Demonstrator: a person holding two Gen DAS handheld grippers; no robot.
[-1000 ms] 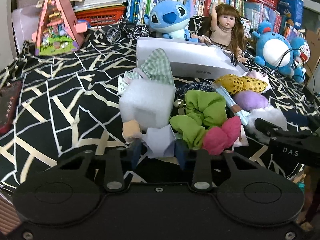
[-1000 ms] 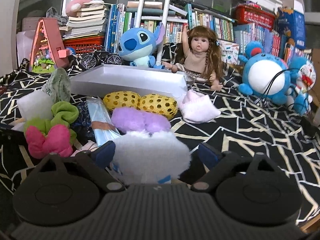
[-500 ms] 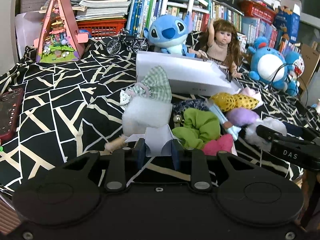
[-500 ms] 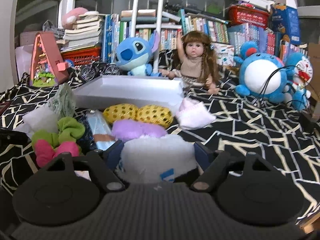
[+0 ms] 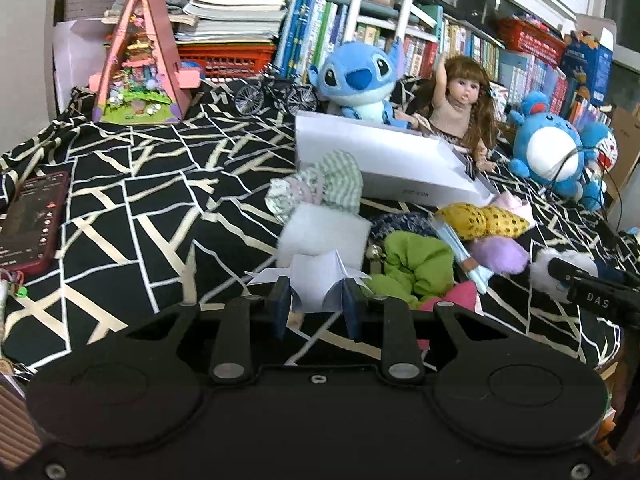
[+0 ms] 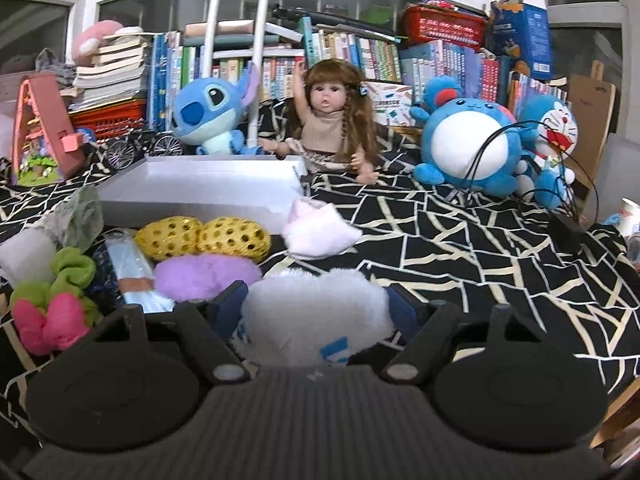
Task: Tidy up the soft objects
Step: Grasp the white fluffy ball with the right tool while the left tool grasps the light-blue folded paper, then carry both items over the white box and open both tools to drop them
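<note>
Now left claw (image 5: 316,300) grips a paper star (image 5: 316,280); right claw (image 6: 316,312) clasps white fluff (image 6: 316,316).

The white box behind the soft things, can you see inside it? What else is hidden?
- White box: right wrist view shows mostly its near wall; most of the floor is hidden.
- Paper star: left wrist view, its lower part is hidden behind the left gripper.
- White fluffy thing: right wrist view, the right gripper body hides its underside.
- Phone: screen text too small.
</note>
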